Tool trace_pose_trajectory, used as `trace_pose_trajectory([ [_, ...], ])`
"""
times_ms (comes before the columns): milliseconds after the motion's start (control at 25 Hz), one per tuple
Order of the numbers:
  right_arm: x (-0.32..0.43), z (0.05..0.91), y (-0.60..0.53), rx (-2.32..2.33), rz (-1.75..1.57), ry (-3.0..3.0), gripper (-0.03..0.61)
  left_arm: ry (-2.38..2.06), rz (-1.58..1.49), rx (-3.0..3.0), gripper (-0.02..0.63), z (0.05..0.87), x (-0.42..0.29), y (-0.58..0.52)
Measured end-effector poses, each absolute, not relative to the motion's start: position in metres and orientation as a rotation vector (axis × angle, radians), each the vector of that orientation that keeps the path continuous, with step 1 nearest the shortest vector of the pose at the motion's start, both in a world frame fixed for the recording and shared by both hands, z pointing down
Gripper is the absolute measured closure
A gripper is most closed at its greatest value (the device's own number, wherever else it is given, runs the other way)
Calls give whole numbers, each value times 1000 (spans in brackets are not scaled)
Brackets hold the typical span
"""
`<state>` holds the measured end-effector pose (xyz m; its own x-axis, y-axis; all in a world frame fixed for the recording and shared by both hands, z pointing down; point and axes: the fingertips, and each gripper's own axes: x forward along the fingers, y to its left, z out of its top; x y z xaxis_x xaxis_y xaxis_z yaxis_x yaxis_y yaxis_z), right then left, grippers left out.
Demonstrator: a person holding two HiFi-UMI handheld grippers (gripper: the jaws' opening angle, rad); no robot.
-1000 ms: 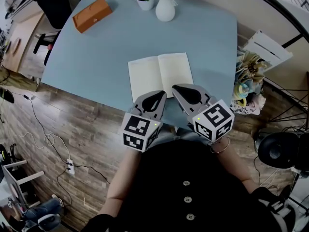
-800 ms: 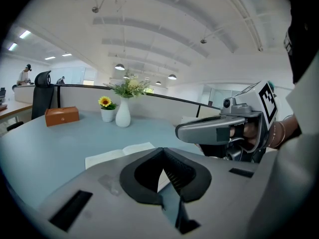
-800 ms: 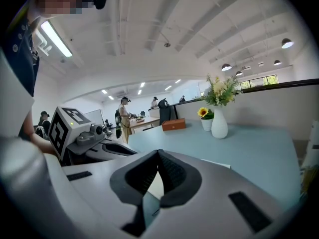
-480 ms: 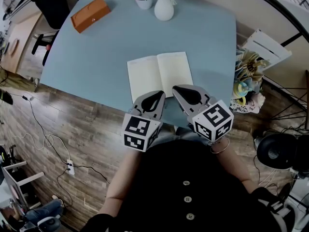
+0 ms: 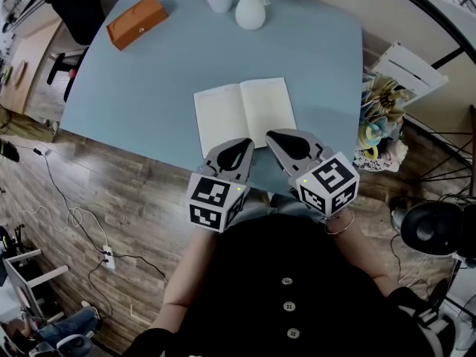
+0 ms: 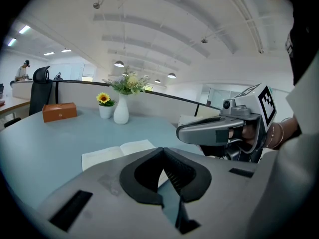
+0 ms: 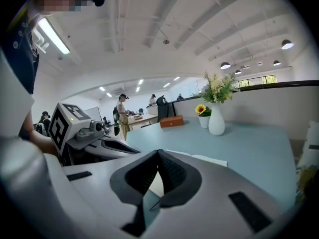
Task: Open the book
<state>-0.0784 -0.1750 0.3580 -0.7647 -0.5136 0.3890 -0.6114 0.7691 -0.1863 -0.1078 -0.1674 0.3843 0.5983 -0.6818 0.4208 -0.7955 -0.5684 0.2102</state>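
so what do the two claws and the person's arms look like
Both the left claw and right claw are grey, teardrop-shaped shells, black inside. Each carries a white cube of black square markers. A thin bracelet circles the right wrist; the top is black, buttoned.

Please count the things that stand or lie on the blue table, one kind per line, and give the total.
Open book with pale pages: 1
White flower vessels: 2 (tall white vase, small white pot with a sunflower)
Orange-brown rectangular box: 1
Total: 4
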Motion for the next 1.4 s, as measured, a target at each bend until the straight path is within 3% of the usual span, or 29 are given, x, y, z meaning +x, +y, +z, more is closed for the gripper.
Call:
trace_pose_trajectory([
  [1400,-71,364,-174,877,448,-2635,575,-1177,408,2437,601,387,-102,-169],
])
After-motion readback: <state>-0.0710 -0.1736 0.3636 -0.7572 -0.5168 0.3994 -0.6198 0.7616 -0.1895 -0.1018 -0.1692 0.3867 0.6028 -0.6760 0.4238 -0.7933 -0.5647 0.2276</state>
